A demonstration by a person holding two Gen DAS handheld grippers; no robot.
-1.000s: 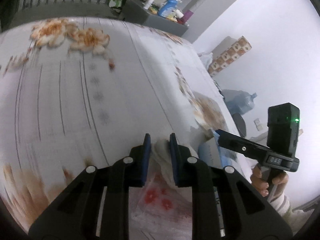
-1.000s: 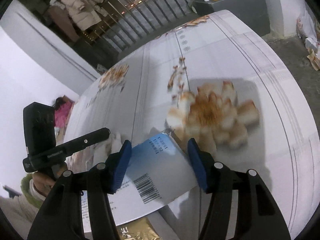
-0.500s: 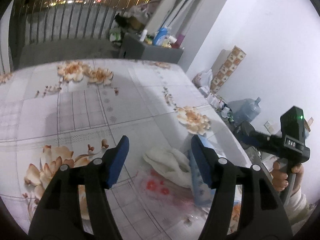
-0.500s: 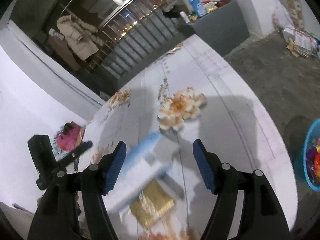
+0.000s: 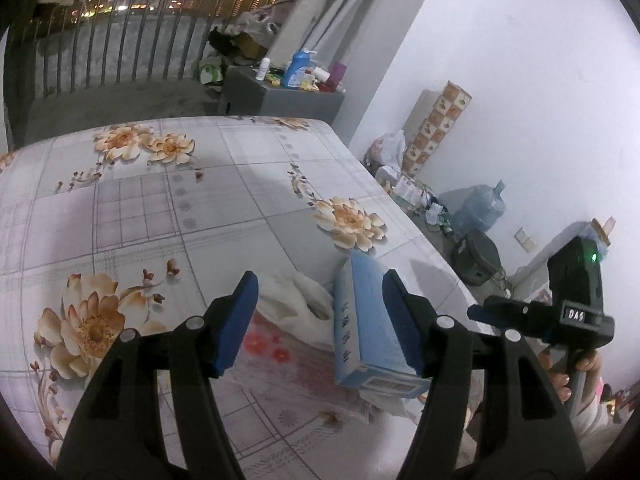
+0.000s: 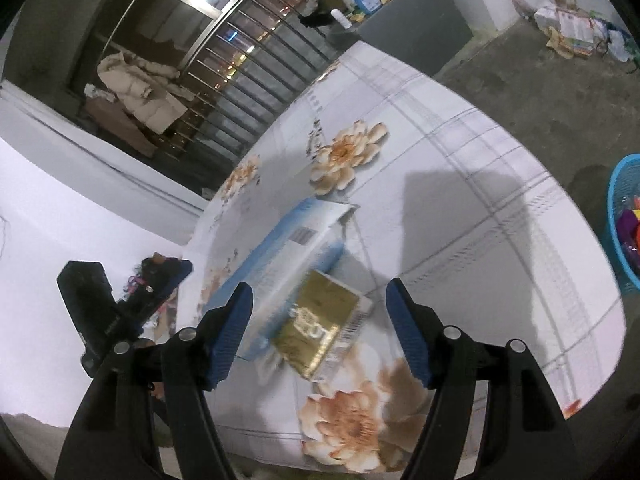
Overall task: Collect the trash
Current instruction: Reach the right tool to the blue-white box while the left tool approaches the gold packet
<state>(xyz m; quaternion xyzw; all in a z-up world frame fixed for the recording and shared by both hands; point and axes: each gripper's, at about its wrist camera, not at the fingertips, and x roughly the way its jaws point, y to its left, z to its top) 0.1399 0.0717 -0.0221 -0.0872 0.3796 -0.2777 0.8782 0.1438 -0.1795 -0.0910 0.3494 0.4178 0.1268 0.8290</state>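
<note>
A blue and white carton point(image 5: 366, 332) lies on the flowered tablecloth point(image 5: 160, 208), with a crumpled white tissue point(image 5: 296, 304) to its left on a clear red-printed wrapper point(image 5: 276, 354). My left gripper point(image 5: 320, 320) is open and empty above them. In the right wrist view the carton point(image 6: 288, 244) lies beside a gold packet point(image 6: 320, 324). My right gripper point(image 6: 320, 328) is open and empty above the gold packet.
A blue basket point(image 6: 626, 220) with colourful trash stands on the floor right of the table. A grey cabinet point(image 5: 280, 96) with bottles stands beyond the far table edge. A water jug point(image 5: 478, 210) and boxes sit along the right wall.
My left gripper opened, let go of the white tissue and pulled back. My right gripper released the blue carton, which now lies on the table, and rose away.
</note>
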